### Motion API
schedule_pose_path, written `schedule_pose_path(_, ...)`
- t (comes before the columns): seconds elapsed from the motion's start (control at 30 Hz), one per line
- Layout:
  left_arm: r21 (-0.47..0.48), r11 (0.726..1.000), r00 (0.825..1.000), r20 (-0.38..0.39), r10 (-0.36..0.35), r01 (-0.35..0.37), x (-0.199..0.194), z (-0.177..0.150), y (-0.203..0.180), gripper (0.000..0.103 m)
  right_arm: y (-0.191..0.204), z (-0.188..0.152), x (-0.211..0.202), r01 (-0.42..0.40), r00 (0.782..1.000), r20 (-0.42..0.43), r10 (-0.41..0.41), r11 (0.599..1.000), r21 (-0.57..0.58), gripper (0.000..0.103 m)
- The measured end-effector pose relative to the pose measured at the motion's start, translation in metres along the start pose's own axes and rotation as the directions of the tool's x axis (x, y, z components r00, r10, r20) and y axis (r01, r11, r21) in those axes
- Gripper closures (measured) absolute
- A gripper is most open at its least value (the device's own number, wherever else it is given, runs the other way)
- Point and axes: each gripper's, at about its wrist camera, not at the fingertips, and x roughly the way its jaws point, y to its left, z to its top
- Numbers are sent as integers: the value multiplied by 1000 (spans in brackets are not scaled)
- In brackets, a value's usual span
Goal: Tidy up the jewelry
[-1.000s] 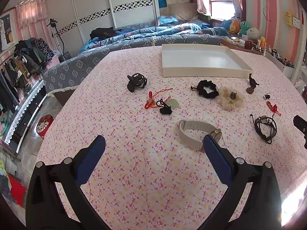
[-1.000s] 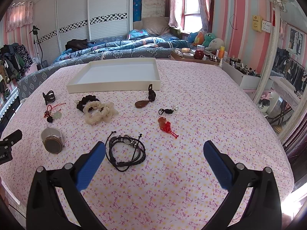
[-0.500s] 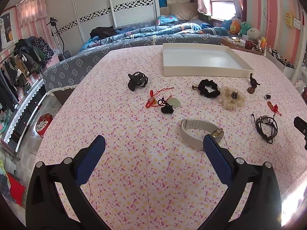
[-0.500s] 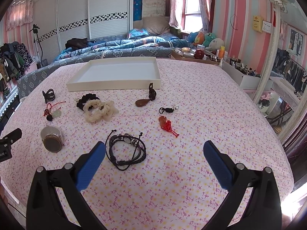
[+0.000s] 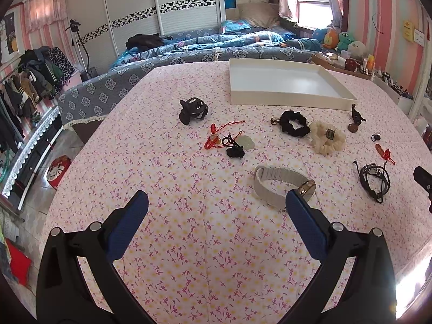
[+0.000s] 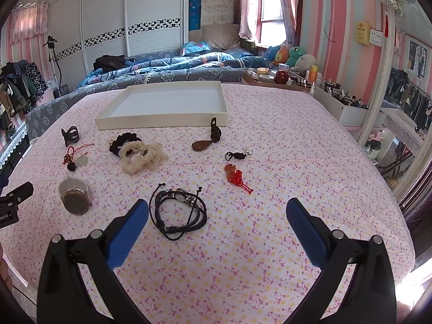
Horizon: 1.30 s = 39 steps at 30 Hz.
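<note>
Cords of the black bracelet (image 6: 178, 213), lying limp at lower centre just ahead of the wide-apart right gripper (image 6: 217, 216), look light and floppy, best pinched across the bundled strands, while the left gripper (image 5: 216, 208) also gapes empty.

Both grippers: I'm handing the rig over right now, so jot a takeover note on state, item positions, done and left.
Left gripper: open, empty, over the cloth near the watch.
Right gripper: open, empty, by the black cord bracelet.
White tray: empty, at the far edge.
Lying loose: black scrunchie, cream scrunchie, black claw clip, brown pendant, red knot charm.
Done: nothing. Left: every piece into the tray.
</note>
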Motion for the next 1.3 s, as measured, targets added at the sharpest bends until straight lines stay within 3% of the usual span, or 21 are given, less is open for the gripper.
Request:
schedule_pose_path(0.2, -7, 999, 999, 13, -35, 35, -2, -1, 6, 3, -2, 0, -1, -6, 1000, 0, 6, 1000, 2, 1)
schedule_pose_path(0.47, 19, 999, 999, 3, 34, -35, 6, -2, 15, 3, -14, -2, -2, -24, 1000, -7, 24, 1000, 14, 1)
schedule_pose_path(0.67, 11, 1000, 999, -53, 1, -1, 21, -1, 26, 3, -21, -6, 7, -14, 999, -41, 14, 1000, -16, 1)
schedule_pose_path(0.9, 33, 999, 999, -36, -32, 33, 24, 10, 21, 3, -34, -7, 14, 6, 998, -58, -7, 1000, -18, 2)
schedule_pose_path(1.1, 57, 998, 999, -37, -38, 40, 30, 23, 15, 3, -32, 0, 23, -4, 997, -76, 1, 999, -41, 18)
schedule_pose_path(1.3, 36, 999, 1000, -8, -20, 20, 30, 43, 19, 3, -31, 19, 32, -69, 995, -75, 68, 998, -9, 19)
